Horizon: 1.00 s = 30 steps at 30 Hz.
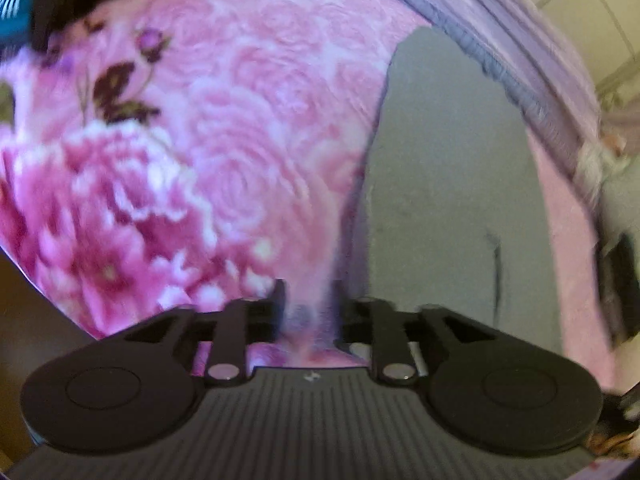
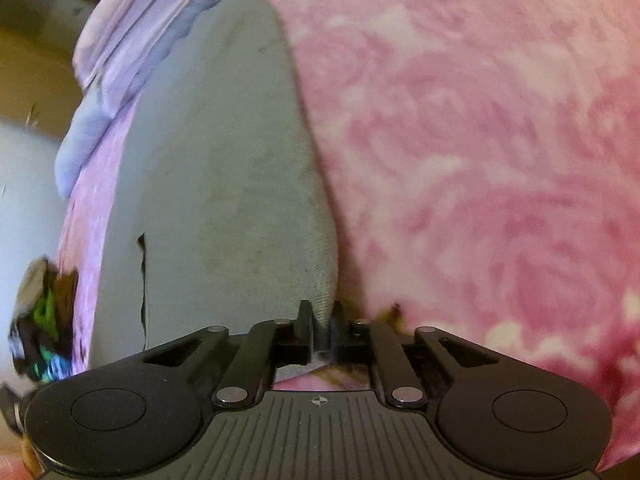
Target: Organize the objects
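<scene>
Right gripper: I see its jaws drawn nearly together, pinching the ribbed edge of the grey cloth; a thin fold of it stands between the fingers. Left gripper: jaws set a little wider, clamped on a bunched fold of the pink floral blanket, right where the blanket's edge meets the grey cloth. Outward from the right jaws, the grey cloth spreads up and to the left across the blanket, lying flat, with a dark thin mark or tear near its left side. The blanket fills the whole right side of that view, its edge overlapping or abutting the cloth; I cannot tell which lies on top. From the left wrist the same dark mark shows on the grey cloth to the right of the jaws. Beyond the cloth, a lilac ruffled fabric runs along the far edge of the bed, also seen at the top left in the right wrist view. A blurred green, black and blue object sits at the far left of the right view, just beside the blanket's edge. No writing is legible; only a small crosshair mark on the right gripper body.
</scene>
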Each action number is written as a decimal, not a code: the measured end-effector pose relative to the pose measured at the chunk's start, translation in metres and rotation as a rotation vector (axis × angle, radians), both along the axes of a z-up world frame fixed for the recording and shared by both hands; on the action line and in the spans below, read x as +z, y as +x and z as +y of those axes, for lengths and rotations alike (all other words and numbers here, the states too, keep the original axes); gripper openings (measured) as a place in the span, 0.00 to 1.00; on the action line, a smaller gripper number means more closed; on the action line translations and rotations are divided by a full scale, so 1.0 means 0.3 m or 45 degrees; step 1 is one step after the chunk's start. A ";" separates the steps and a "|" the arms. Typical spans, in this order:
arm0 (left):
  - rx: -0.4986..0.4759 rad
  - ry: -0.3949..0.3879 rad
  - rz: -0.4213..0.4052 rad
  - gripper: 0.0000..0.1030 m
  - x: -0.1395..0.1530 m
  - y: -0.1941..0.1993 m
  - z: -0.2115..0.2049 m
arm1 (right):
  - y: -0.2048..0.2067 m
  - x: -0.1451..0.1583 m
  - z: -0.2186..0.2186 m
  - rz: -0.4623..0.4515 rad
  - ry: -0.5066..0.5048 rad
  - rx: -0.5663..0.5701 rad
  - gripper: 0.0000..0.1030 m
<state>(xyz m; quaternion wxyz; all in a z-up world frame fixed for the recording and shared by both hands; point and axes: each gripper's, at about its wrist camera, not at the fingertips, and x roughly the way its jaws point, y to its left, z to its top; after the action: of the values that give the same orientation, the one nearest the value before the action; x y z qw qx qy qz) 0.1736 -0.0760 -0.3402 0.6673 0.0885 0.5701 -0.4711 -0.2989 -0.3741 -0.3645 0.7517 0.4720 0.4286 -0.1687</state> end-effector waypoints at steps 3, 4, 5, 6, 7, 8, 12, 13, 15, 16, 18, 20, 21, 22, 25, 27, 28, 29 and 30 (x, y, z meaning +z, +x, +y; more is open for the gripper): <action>0.008 -0.080 0.039 0.30 0.016 0.005 -0.003 | -0.018 -0.001 0.011 -0.053 0.033 -0.075 0.22; 0.013 -0.101 0.066 0.31 0.016 0.009 -0.008 | -0.021 -0.001 0.015 -0.062 0.038 -0.094 0.24; 0.014 -0.116 0.088 0.31 0.011 0.015 -0.016 | -0.020 -0.001 0.021 -0.066 0.037 -0.105 0.26; 0.003 -0.129 0.109 0.31 0.010 0.015 -0.023 | -0.013 -0.002 0.029 -0.065 0.031 -0.108 0.28; -0.009 -0.138 0.124 0.31 0.008 0.015 -0.032 | -0.006 0.001 0.030 -0.060 0.025 -0.109 0.28; -0.017 -0.148 0.137 0.31 0.006 0.017 -0.039 | 0.001 0.001 0.033 -0.054 0.022 -0.112 0.29; -0.128 -0.045 0.112 0.27 -0.040 -0.007 -0.096 | 0.013 0.014 0.047 -0.021 -0.039 -0.083 0.09; -0.175 0.001 0.101 0.08 -0.061 -0.016 -0.109 | 0.027 0.021 0.055 0.021 -0.085 -0.043 0.00; -0.272 0.014 0.025 0.01 -0.059 -0.041 -0.115 | 0.017 0.040 0.054 0.048 -0.120 -0.020 0.00; -0.307 -0.018 -0.018 0.01 -0.034 -0.050 -0.106 | 0.010 0.052 0.052 0.052 -0.132 -0.018 0.00; -0.330 -0.023 -0.077 0.02 -0.003 -0.046 -0.083 | 0.001 0.054 0.056 0.077 -0.136 -0.015 0.00; -0.376 0.052 -0.103 0.04 -0.025 -0.052 -0.076 | 0.017 0.024 0.074 0.148 -0.144 0.009 0.00; -0.419 0.118 -0.157 0.05 -0.040 -0.069 -0.088 | 0.031 0.032 0.087 0.167 -0.182 0.038 0.00; -0.470 0.120 -0.203 0.05 -0.032 -0.082 -0.092 | 0.047 0.043 0.095 0.199 -0.200 0.062 0.02; -0.507 0.141 -0.241 0.09 0.037 -0.084 -0.110 | 0.091 0.108 0.119 0.427 -0.331 0.102 0.33; -0.441 0.078 -0.270 0.14 0.118 -0.060 -0.108 | 0.114 0.191 0.168 0.425 -0.572 0.108 0.34; -0.421 0.039 -0.301 0.16 0.157 -0.050 -0.112 | 0.139 0.232 0.193 0.374 -0.664 0.129 0.34; -0.407 -0.003 -0.344 0.20 0.188 -0.050 -0.129 | 0.168 0.254 0.211 0.331 -0.712 0.144 0.35; -0.405 -0.043 -0.387 0.22 0.210 -0.056 -0.156 | 0.204 0.266 0.226 0.281 -0.746 0.158 0.36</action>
<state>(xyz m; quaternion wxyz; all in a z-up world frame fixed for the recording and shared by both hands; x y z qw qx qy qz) 0.1568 -0.1227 -0.2774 0.6641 0.2361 0.4339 -0.5613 -0.2377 -0.3062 -0.2846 0.8135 0.1871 0.4688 -0.2889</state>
